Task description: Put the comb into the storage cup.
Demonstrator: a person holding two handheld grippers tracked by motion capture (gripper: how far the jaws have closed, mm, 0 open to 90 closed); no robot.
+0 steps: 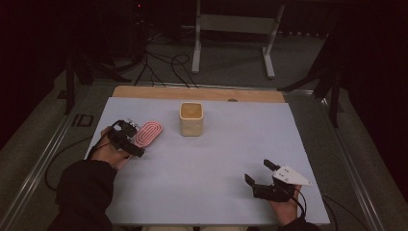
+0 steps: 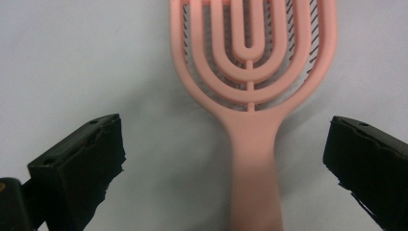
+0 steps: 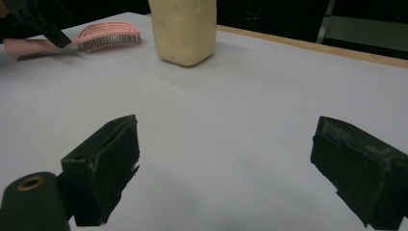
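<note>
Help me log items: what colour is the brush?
Pink brush, clearest in the left gripper view.

Dim room, lit table, slight blur

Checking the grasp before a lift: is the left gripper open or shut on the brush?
Open. The left gripper has jaws wide apart, either side of the pink brush handle, touching nothing.

Hairbrush (image 2: 252, 96) lies flat on the table (image 1: 216, 159) between the left gripper (image 2: 226, 159) jaws, handle toward it. Container (image 3: 183, 29) stands ahead-left of the right gripper (image 3: 226, 168), hairbrush beyond to its left.
</note>
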